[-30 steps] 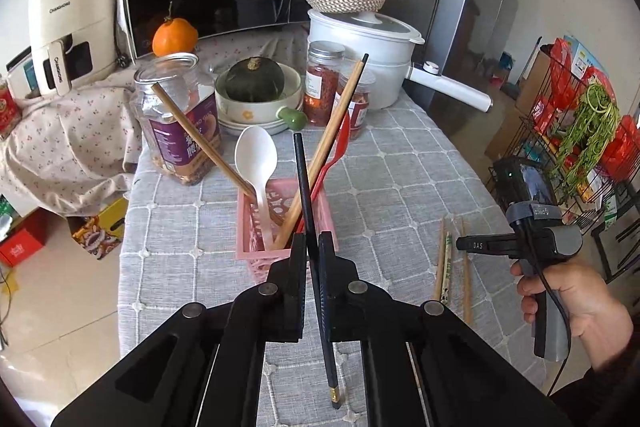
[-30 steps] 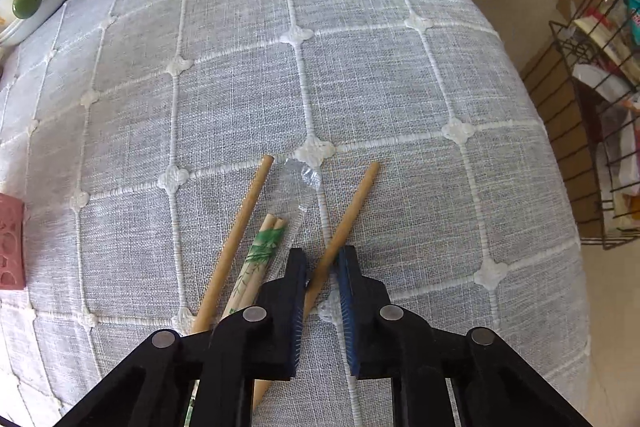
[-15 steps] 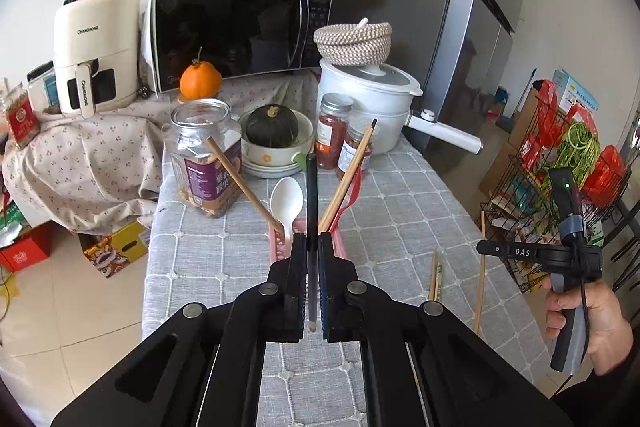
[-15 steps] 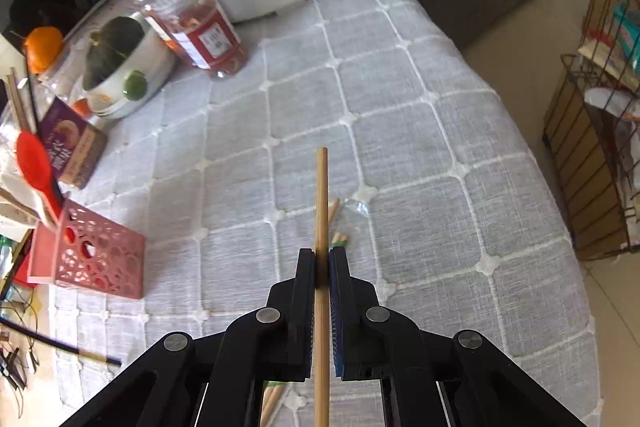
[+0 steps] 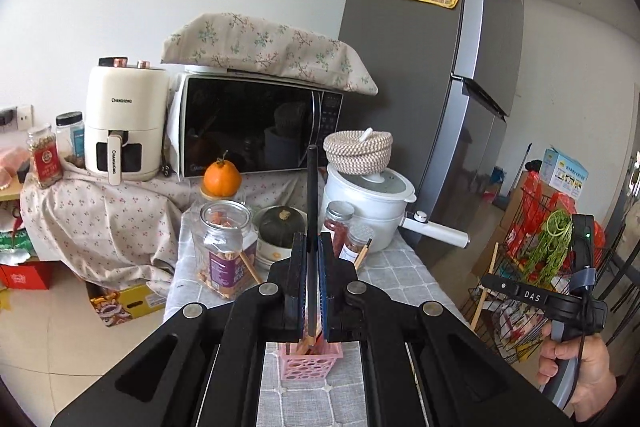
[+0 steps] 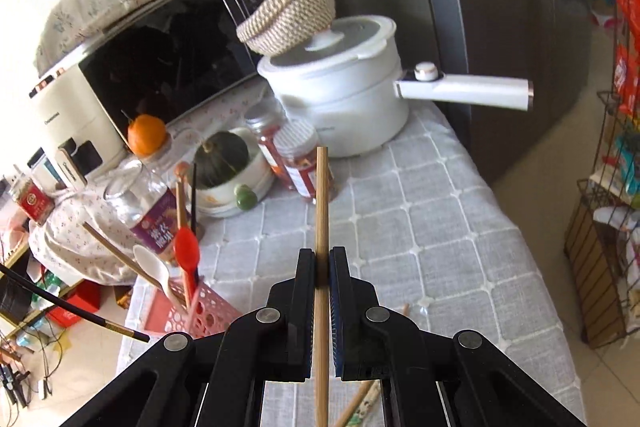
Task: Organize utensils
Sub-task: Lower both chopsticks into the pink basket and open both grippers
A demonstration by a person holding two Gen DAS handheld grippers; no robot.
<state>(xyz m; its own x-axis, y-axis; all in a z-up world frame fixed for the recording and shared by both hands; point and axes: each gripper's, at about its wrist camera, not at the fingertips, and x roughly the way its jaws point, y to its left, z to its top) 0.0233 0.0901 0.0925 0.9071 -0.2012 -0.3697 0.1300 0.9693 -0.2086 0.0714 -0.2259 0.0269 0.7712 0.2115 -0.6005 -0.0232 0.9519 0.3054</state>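
Grey checked tablecloth [image 6: 420,227], cluttered at the back (pot, jars, microwave). Left gripper [image 5: 313,267] clamps a black chopstick [image 5: 312,195] upright, above the pink basket [image 5: 311,361]. Right gripper [image 6: 322,267] is closed on a wooden chopstick [image 6: 321,195], held off the table. 2 more sticks lie on the cloth below. Judgement: lower each stick tip-first into the basket, 1 at a time, clear of the spoons [image 6: 154,267], before releasing.

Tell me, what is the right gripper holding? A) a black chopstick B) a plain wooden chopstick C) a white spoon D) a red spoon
B: the right gripper is shut on a plain wooden chopstick, which stands up between its pads.
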